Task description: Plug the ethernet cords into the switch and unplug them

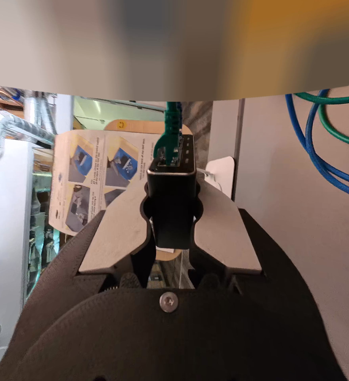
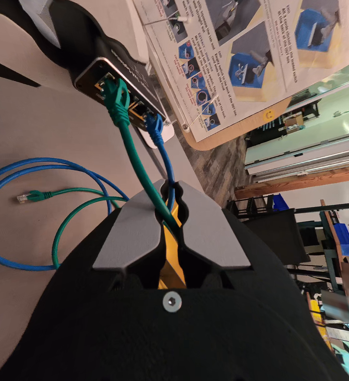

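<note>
Switch (image 1: 172, 206) braced for cord work.
My left gripper (image 1: 172, 198) fingers clamp it steady; right gripper (image 2: 170, 195) fingers pinch the green cord (image 2: 140, 162), seemingly to pull.

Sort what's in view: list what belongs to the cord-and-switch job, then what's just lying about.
Job:
- black switch, clamped in left claw
- green cord, plugged in
- blue cord, plugged in
- right claw, closed around both cords
- loose green plug

Lying about:
- instruction sheet
- white stand

Workshop or lab, storage racks (image 2: 305, 226), blue bins (image 2: 343, 237), instruction sheet (image 2: 241, 51)
</note>
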Motion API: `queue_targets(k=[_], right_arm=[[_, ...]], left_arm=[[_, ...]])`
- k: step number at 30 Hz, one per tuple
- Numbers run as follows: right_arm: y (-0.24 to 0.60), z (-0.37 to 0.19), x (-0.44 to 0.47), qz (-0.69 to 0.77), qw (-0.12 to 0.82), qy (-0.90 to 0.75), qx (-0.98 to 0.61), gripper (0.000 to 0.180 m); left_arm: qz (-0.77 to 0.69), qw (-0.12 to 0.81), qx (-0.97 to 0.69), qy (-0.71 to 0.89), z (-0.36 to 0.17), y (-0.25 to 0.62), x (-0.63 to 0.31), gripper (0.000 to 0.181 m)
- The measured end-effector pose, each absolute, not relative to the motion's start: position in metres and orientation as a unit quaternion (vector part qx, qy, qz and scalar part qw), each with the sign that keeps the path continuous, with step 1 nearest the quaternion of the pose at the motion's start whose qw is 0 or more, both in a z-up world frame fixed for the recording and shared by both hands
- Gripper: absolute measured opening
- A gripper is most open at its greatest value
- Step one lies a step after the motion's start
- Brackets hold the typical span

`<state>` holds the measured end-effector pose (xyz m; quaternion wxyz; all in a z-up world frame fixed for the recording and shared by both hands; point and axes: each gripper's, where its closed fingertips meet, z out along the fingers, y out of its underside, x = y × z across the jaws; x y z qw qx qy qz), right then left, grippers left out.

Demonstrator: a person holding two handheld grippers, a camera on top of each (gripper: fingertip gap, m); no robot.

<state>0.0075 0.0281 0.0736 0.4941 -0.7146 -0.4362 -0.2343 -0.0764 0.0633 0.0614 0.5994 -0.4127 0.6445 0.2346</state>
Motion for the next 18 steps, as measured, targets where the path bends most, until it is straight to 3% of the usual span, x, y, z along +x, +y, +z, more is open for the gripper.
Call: queue_targets(k=[1,18], right_arm=[[0.026,0.077,0.008,-0.238,0.499,-0.438,-0.709,0.006],[0.005,0.107,0.005,-0.247,0.549,-0.458,-0.654,0.010]], left_arm=[[0.229,0.609,-0.406,0.642,0.063,0.062,-0.075,0.036],[0.220,0.628,-0.394,0.634,0.077,0.051,-0.070,0.036]])
